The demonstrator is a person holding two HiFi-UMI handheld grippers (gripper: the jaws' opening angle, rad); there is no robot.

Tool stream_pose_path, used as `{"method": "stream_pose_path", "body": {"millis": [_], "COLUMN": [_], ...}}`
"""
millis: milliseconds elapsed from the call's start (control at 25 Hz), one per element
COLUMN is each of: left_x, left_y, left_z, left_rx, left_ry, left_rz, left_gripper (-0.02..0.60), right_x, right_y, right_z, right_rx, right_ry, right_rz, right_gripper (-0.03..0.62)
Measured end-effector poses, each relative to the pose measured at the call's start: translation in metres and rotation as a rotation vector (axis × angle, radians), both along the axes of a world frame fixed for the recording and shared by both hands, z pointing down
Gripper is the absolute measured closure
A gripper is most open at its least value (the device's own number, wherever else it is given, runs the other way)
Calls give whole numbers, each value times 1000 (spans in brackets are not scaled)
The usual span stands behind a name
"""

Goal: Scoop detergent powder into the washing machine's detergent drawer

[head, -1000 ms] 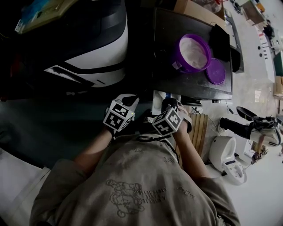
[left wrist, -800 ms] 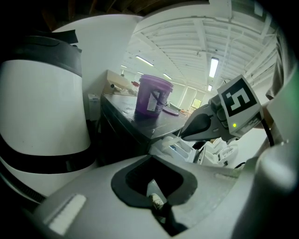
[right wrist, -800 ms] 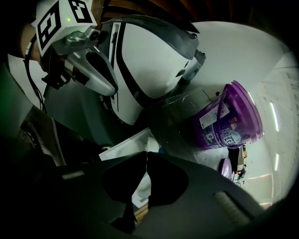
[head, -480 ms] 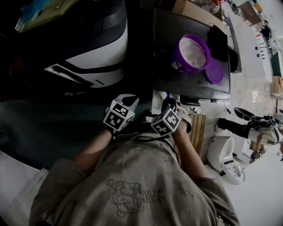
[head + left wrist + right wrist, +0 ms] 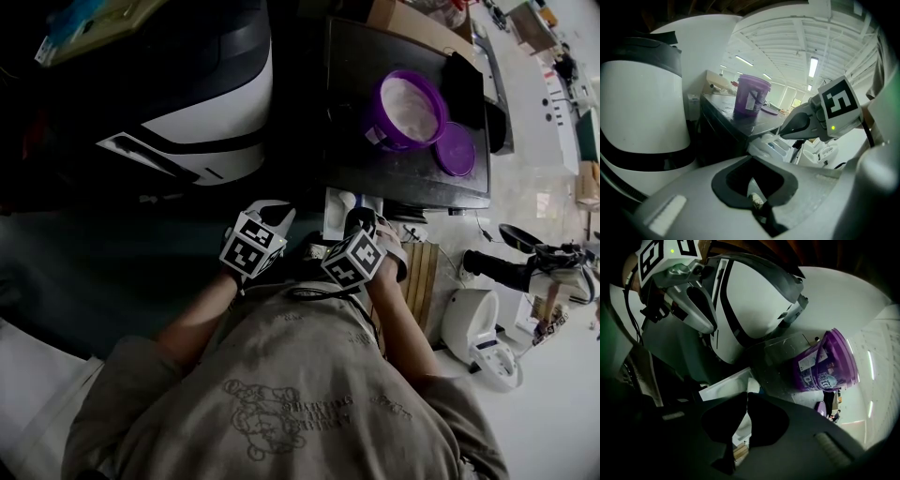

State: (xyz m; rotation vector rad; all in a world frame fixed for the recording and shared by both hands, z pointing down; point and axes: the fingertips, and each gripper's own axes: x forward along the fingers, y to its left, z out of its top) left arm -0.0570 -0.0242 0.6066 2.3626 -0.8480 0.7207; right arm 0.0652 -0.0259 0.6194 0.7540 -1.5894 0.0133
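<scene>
- By the person's chest, left gripper (image 5: 270,210) and right gripper (image 5: 362,218) have jaws pressed together, holding nothing.
- Open purple detergent tub (image 5: 409,112) stands on dark table (image 5: 361,159), lid (image 5: 457,150) alongside.

Head view: jaws of left tool (image 5: 265,217) and right tool (image 5: 361,225) hidden under marker cubes. Drawer (image 5: 339,214) partly covered by tools. Washer (image 5: 187,103) cut by top edge. Bucket (image 5: 825,364) label unreadable. Pale speck (image 5: 757,201) between left pads, unidentifiable.

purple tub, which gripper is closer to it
Right. The right gripper is just off the table edge below the tub; the left gripper is farther left, by the washer.
</scene>
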Motion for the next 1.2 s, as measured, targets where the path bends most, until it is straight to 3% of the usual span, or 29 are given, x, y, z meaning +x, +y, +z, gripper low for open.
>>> {"method": "stream_pose_path", "body": {"millis": [440,1200], "left_x": [1,21], "left_y": [3,-19], "left_z": [-5,-57], "left_rx": [8,87], "left_ry": [-11,4], "left_rz": [0,-18], "left_gripper": [581,581], "right_x": [3,13], "right_y": [6,0], "right_z": [-6,-61], "right_rx": [-23,-120], "right_ry": [-100,-696], "right_rz": [63,316], "right_gripper": [559,559]}}
